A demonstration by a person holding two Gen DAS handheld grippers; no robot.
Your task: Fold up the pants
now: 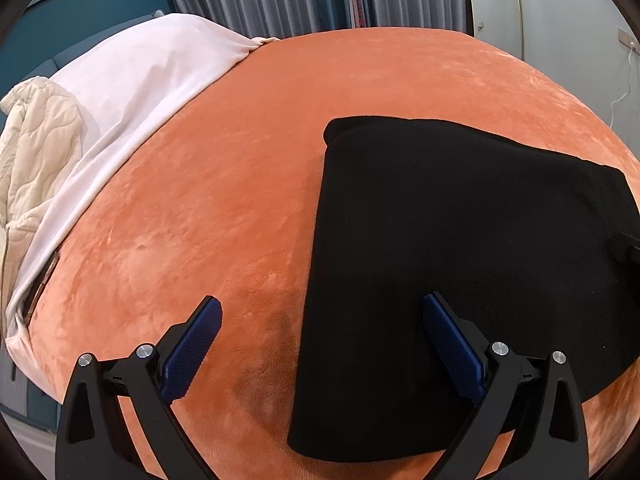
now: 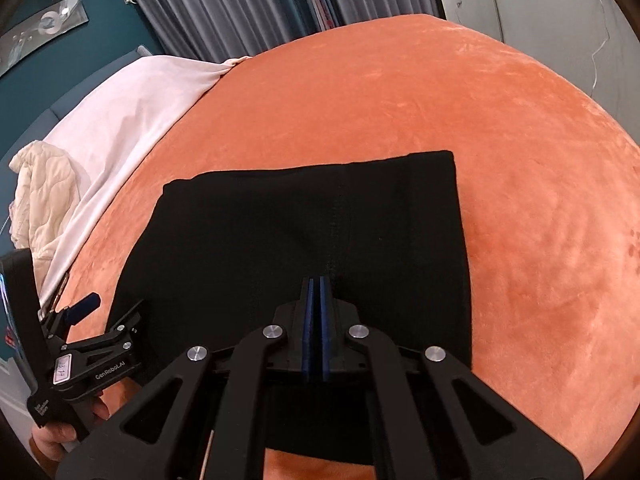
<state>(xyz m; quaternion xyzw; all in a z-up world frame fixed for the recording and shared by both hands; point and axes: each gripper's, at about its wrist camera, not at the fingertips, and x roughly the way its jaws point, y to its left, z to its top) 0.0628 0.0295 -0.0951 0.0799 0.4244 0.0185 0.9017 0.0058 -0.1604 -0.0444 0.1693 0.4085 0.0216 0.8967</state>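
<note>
Folded black pants (image 2: 304,232) lay near the bed's (image 2: 540,200) front edge; left gripper (image 1: 320,312) gaped wide, empty; right gripper (image 2: 319,284) was closed, empty.

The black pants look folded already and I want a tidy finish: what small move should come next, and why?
Probably lift both grippers clear. The black pants lie as a flat, compact rectangle on the orange blanket; the left gripper is open and empty at their edge, and the right gripper is shut above them with no cloth visibly pinched.
</note>
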